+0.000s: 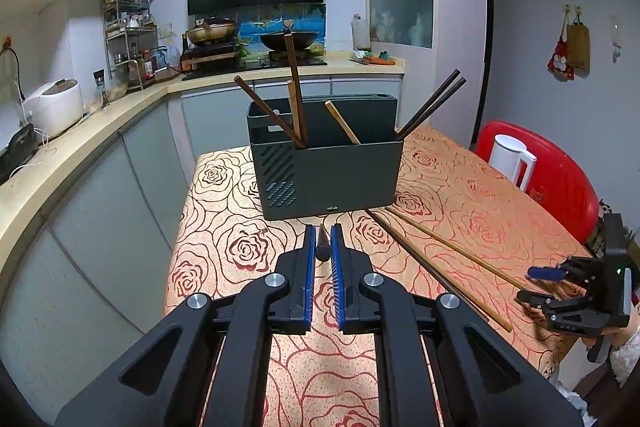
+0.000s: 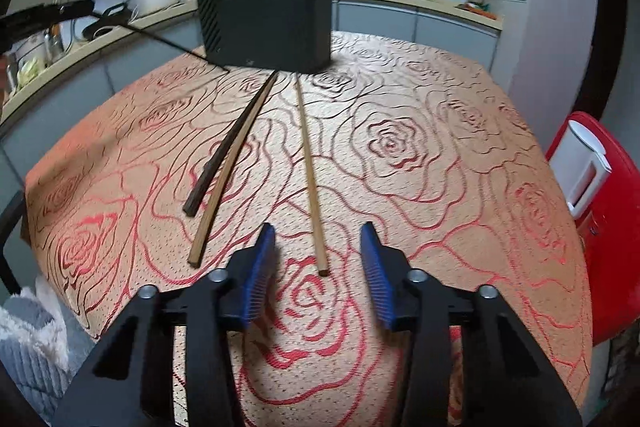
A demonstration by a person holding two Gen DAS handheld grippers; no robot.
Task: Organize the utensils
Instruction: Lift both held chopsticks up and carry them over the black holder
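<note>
A dark grey utensil holder (image 1: pixel 328 171) stands on the rose-patterned tablecloth (image 1: pixel 240 251) with several chopsticks sticking out of it. My left gripper (image 1: pixel 322 247) is shut on a dark chopstick (image 1: pixel 322 247), seen end-on in front of the holder. In the right wrist view the left gripper holds this dark chopstick (image 2: pixel 160 39) pointing down toward the holder (image 2: pixel 272 23). Three chopsticks lie on the cloth: a dark one (image 2: pixel 228 151), a light one (image 2: pixel 228 175) and another light one (image 2: pixel 312 179). My right gripper (image 2: pixel 318 263) is open around the near end of that last chopstick.
A red chair (image 1: pixel 560 179) with a white kettle (image 1: pixel 512 159) stands right of the table. A kitchen counter (image 1: pixel 80 139) with a rice cooker (image 1: pixel 54 107) runs along the left. The table edge is close below both grippers.
</note>
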